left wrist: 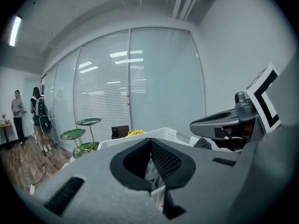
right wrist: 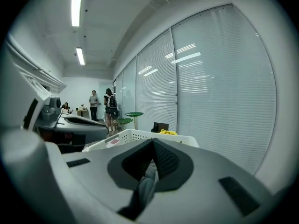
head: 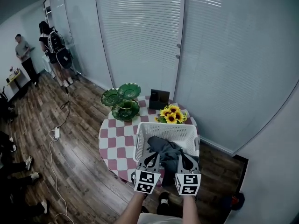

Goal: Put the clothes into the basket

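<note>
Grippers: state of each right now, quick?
Left gripper: shut on the garment.
Right gripper: shut on the same garment.

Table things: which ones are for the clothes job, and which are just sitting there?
For the job: grey garment, white basket, left gripper and right gripper, both clamped on the garment.
Just sitting there: green leaf dishes, sunflowers, black box.
</note>
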